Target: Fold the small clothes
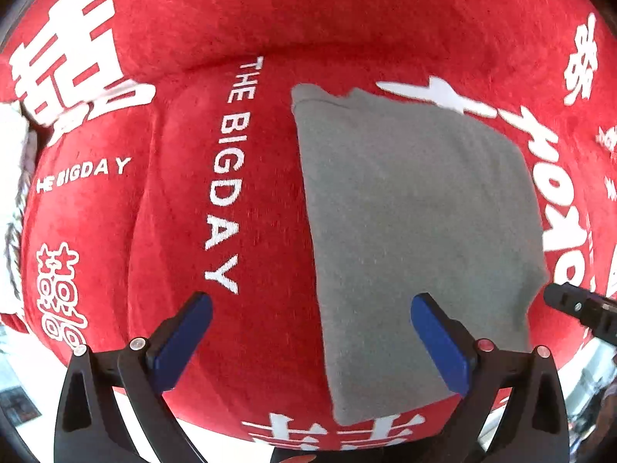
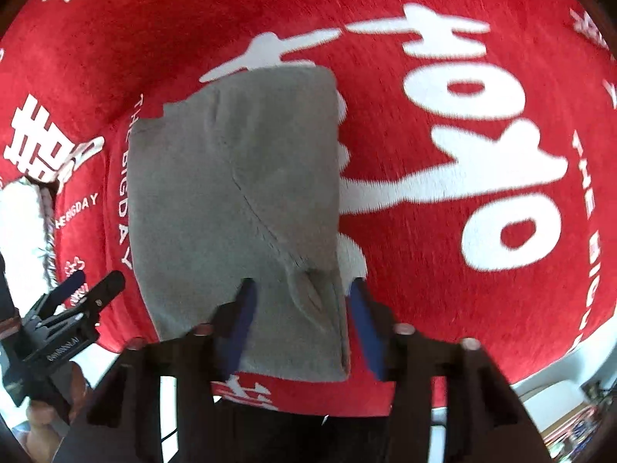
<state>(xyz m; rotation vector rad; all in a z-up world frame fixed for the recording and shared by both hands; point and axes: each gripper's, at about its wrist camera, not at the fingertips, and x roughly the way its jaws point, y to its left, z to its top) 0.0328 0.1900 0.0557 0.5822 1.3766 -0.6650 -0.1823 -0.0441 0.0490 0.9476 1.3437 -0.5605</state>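
Folded grey garment (image 1: 416,231) flat on red printed blanket (image 1: 250,19). Left gripper (image 1: 311,308) hovering above, jaws spread wide. Right gripper (image 2: 302,295) jaws half-spread, straddling garment's near corner.

The red blanket (image 1: 250,200) carried white print reading "THE BIGDAY" lengthwise beside the grey garment (image 1: 416,231), the same phrase again smaller at left, plus large white double-happiness characters.

From my right wrist view motion blur smears the grey garment (image 2: 235,200) and red blanket (image 2: 443,289), so I cannot tell whether the right hand-held gripper (image 2: 300,308) pinches cloth, while the left hand-held gripper (image 2: 83,289) at 8 o'clock is cut by the edge.
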